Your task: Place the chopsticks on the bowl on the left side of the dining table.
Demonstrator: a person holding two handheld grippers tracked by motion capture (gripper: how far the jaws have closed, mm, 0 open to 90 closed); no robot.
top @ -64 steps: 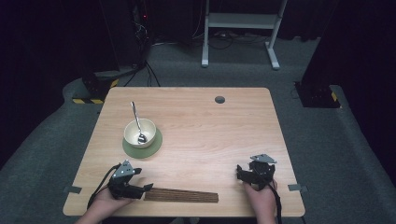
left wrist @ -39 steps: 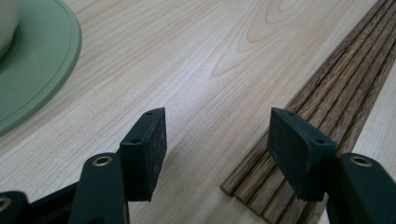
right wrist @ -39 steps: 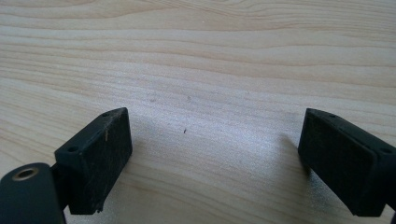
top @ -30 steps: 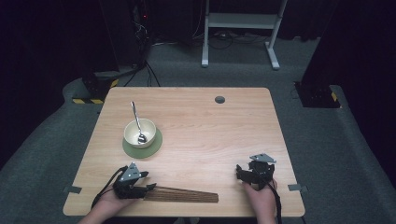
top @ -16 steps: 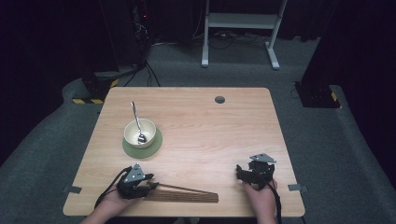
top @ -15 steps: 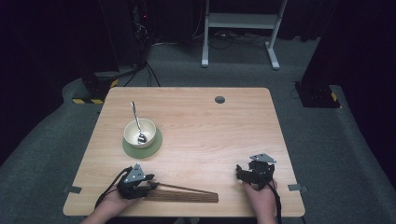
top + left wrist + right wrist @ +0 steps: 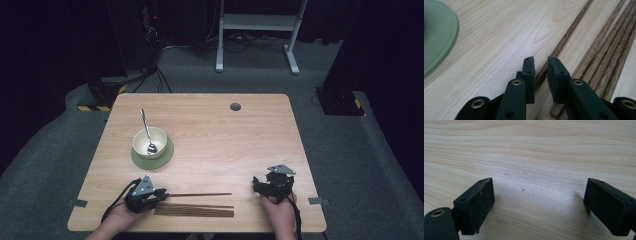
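Wooden table (image 7: 240, 140), near-left: one chopstick (image 7: 200, 194) is being parted from the bundle (image 7: 195, 210), the left gripper (image 7: 162, 195) fingers having just been closing on it; right gripper (image 7: 257, 186) fingers are being kept released.

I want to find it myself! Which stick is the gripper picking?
Look at the near edge of the wooden table, in front of the white bowl. A bundle of dark sticks lies there. The one you want is the single stick just behind it, lying apart, with its left end between the left hand-held gripper jaws.
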